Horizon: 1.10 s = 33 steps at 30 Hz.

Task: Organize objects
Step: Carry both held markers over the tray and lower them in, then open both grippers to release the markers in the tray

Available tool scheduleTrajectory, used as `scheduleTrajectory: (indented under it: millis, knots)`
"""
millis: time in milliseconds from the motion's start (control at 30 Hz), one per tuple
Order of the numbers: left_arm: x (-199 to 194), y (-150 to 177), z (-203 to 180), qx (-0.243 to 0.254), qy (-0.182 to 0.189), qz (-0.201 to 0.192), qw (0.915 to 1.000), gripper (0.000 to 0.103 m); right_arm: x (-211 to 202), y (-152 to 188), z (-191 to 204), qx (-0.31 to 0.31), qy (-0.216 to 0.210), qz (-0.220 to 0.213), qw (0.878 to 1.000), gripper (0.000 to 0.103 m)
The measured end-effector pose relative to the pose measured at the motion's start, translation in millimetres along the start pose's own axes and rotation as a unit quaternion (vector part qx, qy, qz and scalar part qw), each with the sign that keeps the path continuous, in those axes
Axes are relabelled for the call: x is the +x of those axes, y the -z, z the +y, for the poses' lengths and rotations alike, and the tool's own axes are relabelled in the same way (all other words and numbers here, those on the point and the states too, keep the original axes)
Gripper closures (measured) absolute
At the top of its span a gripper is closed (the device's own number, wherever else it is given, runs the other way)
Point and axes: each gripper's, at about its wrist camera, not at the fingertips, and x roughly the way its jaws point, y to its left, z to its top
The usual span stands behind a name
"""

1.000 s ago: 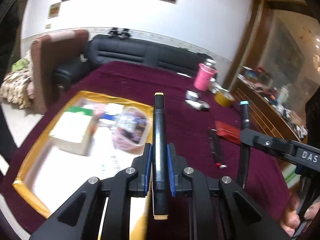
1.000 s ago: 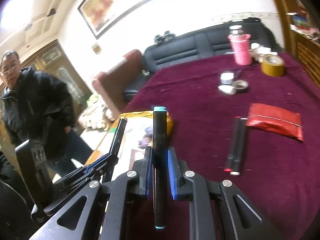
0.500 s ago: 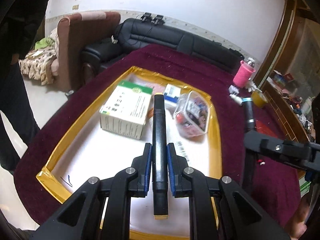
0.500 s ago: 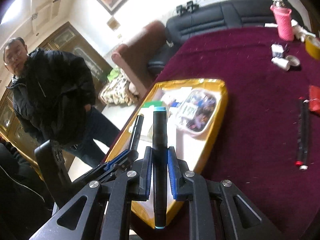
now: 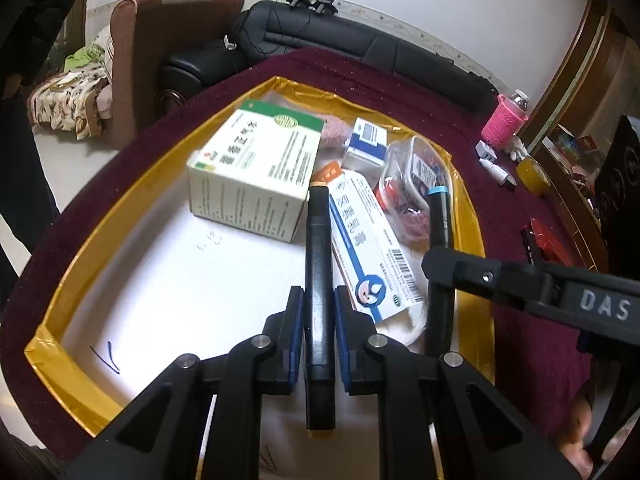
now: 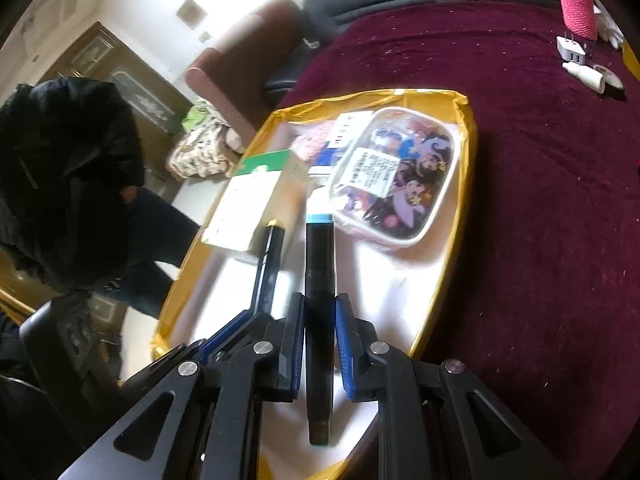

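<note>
Tray (image 5: 80, 252): lies on the table (image 5: 532, 184), near its left edge; sofa (image 5: 360, 52) behind the table
Large box (image 5: 256, 172): in the tray, far left part
Long carton (image 5: 368, 240): in the tray, just right of the large box
Small box (image 5: 366, 144): behind the long carton
Lidded container (image 6: 396, 184): in the tray by its right wall
Markers: one (image 5: 318, 280) over the tray's middle; the other (image 5: 440, 264) to its right, by the right wall
Bottle (image 5: 506, 124): on the table, far right, well apart from the tray

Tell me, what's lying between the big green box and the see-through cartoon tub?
In the left wrist view, a long blue-and-white box lies flat between the green box and the cartoon tub, inside the gold tray.
</note>
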Motion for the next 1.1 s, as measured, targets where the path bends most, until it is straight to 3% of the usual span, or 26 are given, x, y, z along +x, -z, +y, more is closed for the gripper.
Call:
scheduleTrajectory:
  millis: [500,567,633,767,833,900,1033,1100]
  knots:
    - [4,-2,-2,-0.003,-0.007,-0.005,1.0000,0.087,13,-10,2,-0.013,0.039,0.005,0.999,0.085]
    - [-1,-3,-2,-0.002,-0.012,-0.013,0.9998,0.079,13,-9,3,-0.017,0.038,0.006,0.999,0.085]
    - [-9,-5,-3,-0.004,-0.016,-0.026,0.9995,0.057,14,-7,3,-0.021,0.033,0.009,0.999,0.085]
    - [-33,-10,-4,-0.007,-0.041,-0.064,0.9971,0.040,14,-2,8,-0.032,0.023,0.020,0.999,0.084]
    - [-44,-12,-2,-0.012,-0.057,-0.082,0.9950,0.021,14,0,9,-0.034,0.019,0.022,0.999,0.083]
    - [-56,-15,-2,-0.018,-0.072,-0.103,0.9919,0.015,14,2,11,-0.037,0.012,0.027,0.999,0.083]
    - [-70,-17,-6,-0.007,-0.096,-0.127,0.9872,0.013,14,8,17,-0.045,0.008,0.034,0.998,0.080]
    - [-76,-16,-8,-0.003,-0.106,-0.135,0.9851,0.012,10,10,17,-0.044,0.010,0.033,0.998,0.068]
